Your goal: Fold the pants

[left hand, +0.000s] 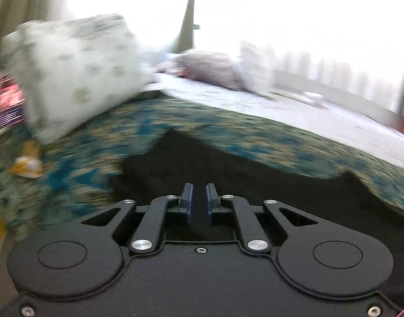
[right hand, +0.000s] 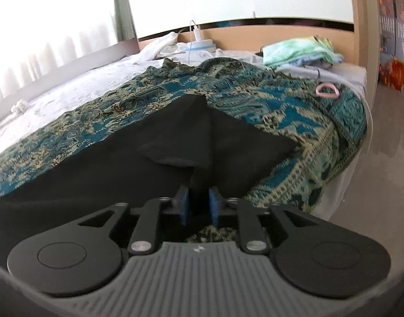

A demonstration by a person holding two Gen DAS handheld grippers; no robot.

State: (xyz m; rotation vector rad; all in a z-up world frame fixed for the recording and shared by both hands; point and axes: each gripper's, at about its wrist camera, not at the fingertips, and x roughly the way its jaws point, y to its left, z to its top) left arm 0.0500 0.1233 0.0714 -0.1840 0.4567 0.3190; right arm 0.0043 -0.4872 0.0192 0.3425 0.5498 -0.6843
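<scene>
Lying across the patterned bedspread on the bed: black pants, spread flat for folding; pinching a raised fold of them, right gripper, fingers nearly together; left gripper likewise narrowed on dark cloth, seemingly lifting an edge.

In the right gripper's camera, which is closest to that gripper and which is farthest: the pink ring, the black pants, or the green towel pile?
1. black pants: pinched in the right gripper, so nearest.
2. pink ring: off to the right, lying on the teal patterned blanket.
3. green towel pile: farthest, at the back right by the headboard.
</scene>
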